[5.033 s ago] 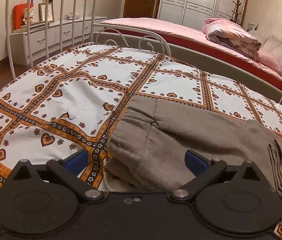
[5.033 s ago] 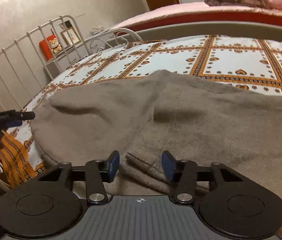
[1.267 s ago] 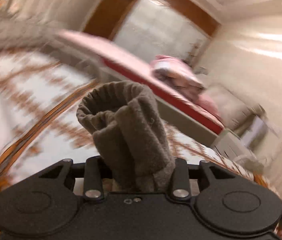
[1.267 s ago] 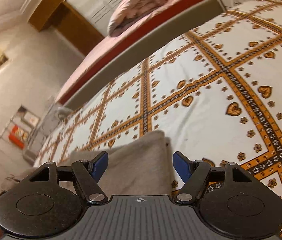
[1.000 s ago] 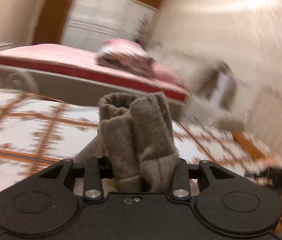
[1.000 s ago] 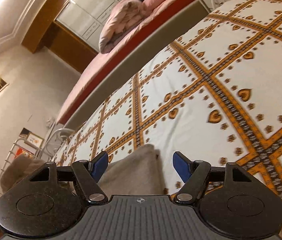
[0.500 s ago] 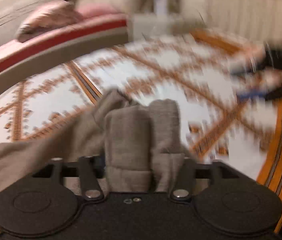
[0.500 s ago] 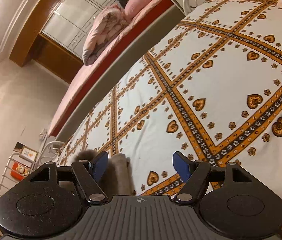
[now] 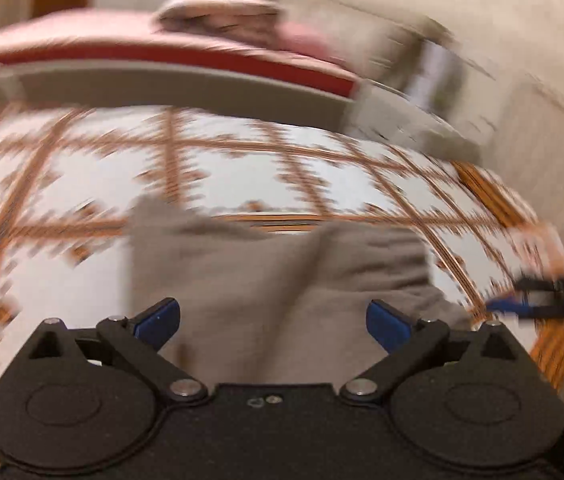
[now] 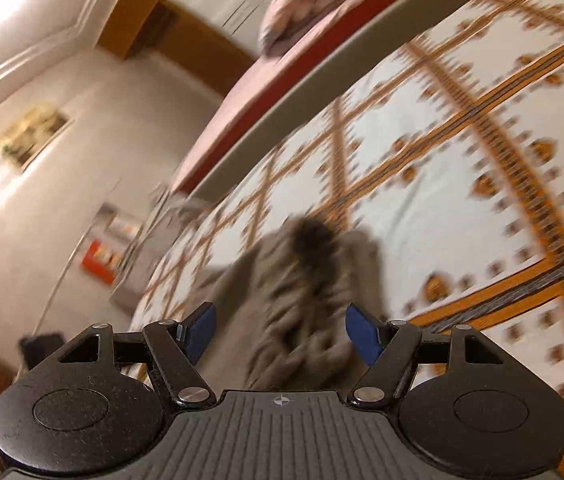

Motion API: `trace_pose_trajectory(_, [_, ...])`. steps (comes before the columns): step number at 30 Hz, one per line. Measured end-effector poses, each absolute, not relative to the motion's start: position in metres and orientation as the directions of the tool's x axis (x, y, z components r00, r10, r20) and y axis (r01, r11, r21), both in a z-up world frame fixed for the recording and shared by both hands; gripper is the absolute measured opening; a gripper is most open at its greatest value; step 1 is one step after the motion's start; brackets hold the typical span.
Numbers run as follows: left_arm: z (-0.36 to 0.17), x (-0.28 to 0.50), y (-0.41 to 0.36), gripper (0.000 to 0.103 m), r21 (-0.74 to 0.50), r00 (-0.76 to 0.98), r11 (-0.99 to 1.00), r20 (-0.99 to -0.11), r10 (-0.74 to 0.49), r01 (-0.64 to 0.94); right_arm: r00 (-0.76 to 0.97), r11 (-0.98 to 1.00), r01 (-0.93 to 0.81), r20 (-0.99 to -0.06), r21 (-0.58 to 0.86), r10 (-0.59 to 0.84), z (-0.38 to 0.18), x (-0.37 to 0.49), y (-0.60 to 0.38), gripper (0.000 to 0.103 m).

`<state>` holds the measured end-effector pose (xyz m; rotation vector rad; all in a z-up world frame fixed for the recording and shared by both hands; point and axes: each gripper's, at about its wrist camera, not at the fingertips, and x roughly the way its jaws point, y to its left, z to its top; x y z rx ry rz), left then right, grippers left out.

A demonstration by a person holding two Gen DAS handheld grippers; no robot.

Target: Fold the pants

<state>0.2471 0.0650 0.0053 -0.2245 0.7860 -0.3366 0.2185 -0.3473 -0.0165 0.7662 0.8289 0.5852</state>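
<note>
Grey-brown pants (image 9: 282,280) are lying folded over on the patterned bedspread (image 9: 62,184), low in the frame's centre.

The left gripper (image 9: 273,320) has just been opening; its jaws are standing wide, gripping nothing, likely to leave the fold. The right gripper (image 10: 278,334) is hovering part open, empty.

No legible text or labels.
</note>
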Motion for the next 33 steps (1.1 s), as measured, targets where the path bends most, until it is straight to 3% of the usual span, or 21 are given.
trace_pose_trajectory(5, [0.004,0.237,0.125,0.093,-0.452,0.663,0.89,-0.651,-0.371,0.054,0.493,0.589,-0.19,-0.443,0.786,0.749,-0.023,0.216,-0.32,0.071])
trace_pose_trajectory(11, [-0.005,0.231,0.15,0.093,-0.477,0.64,0.878,-0.689,-0.34,-0.047,0.45,0.591,-0.137,-0.482,0.795,0.752,-0.044,0.231,-0.295,0.067])
trace_pose_trajectory(12, [-0.006,0.23,0.153,0.093,-0.48,0.641,0.876,-0.688,-0.341,-0.05,0.453,0.601,-0.131,-0.491,0.789,0.744,-0.046,0.235,-0.291,0.049])
trace_pose_trajectory(13, [-0.006,0.229,0.155,0.093,-0.482,0.641,0.874,-0.687,-0.341,-0.051,0.444,0.602,-0.121,-0.499,0.789,0.744,-0.048,0.24,-0.287,0.023])
trace_pose_trajectory(16, [-0.009,0.227,0.159,0.093,-0.485,0.641,0.873,-0.687,-0.344,-0.052,0.443,0.614,-0.103,-0.517,0.783,0.733,-0.052,0.245,-0.281,0.021])
trace_pose_trajectory(19, [-0.009,0.228,0.158,0.093,-0.473,0.639,0.88,-0.69,-0.339,-0.044,0.508,0.575,-0.158,-0.433,0.803,0.744,-0.034,0.236,-0.288,0.018])
trace_pose_trajectory(21, [-0.007,0.227,0.157,0.093,-0.459,0.646,0.888,-0.689,-0.328,-0.038,0.56,0.538,-0.206,-0.352,0.818,0.75,-0.02,0.228,-0.301,0.018])
trace_pose_trajectory(23, [-0.006,0.228,0.154,0.093,-0.432,0.651,0.901,-0.694,-0.309,-0.032,0.568,0.591,-0.15,-0.42,0.792,0.707,-0.029,0.232,-0.31,0.017])
trace_pose_trajectory(25, [-0.006,0.23,0.152,0.093,-0.415,0.65,0.909,-0.7,-0.296,-0.033,0.481,0.664,-0.014,-0.577,0.748,0.66,-0.064,0.245,-0.314,0.018])
trace_pose_trajectory(27, [-0.007,0.23,0.149,0.093,-0.411,0.649,0.911,-0.703,-0.292,-0.035,0.496,0.591,0.017,-0.52,0.806,0.695,-0.072,0.244,-0.325,0.02])
trace_pose_trajectory(29, [-0.007,0.23,0.146,0.093,-0.399,0.648,0.917,-0.704,-0.29,-0.023,0.536,0.626,-0.028,-0.517,0.779,0.667,-0.056,0.239,-0.327,0.038])
trace_pose_trajectory(30, [-0.007,0.23,0.145,0.093,-0.39,0.648,0.921,-0.705,-0.288,-0.016,0.585,0.675,-0.051,-0.526,0.736,0.617,-0.044,0.233,-0.328,0.053])
trace_pose_trajectory(33, [-0.009,0.231,0.142,0.094,-0.361,0.641,0.932,-0.718,-0.272,-0.009,0.667,0.708,-0.187,-0.441,0.681,0.601,-0.017,0.22,-0.327,0.057])
